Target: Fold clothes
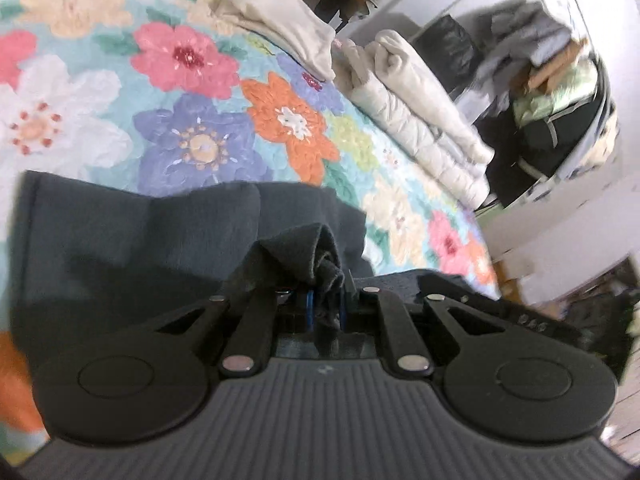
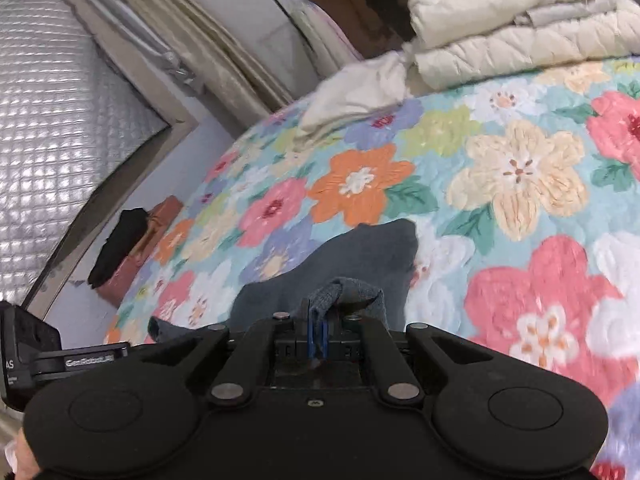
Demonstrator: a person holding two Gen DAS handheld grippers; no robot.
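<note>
Right at my fingertips, both grippers are clamped on the same dark gray garment (image 1: 160, 224): my left gripper (image 1: 326, 300) has a bunched wad of fabric pinched between its blue pads, and my right gripper (image 2: 318, 334) is pinching a thinner fold of an edge. So I'd say I'm mid-fold, holding two points of one side, with the rest of the cloth draped out ahead of me onto the floral quilt (image 2: 520, 168). Next move, I reckon, is carrying both pinches forward together, keeping them level so the edge lands straight instead of twisting. Farther out there's a stack of cream bedding (image 1: 420, 120) at the far edge of the bed, well clear of my work. Honestly can't tell what kind of garment this is, since the gripper bodies block everything close in and both views are pretty blurry.
</note>
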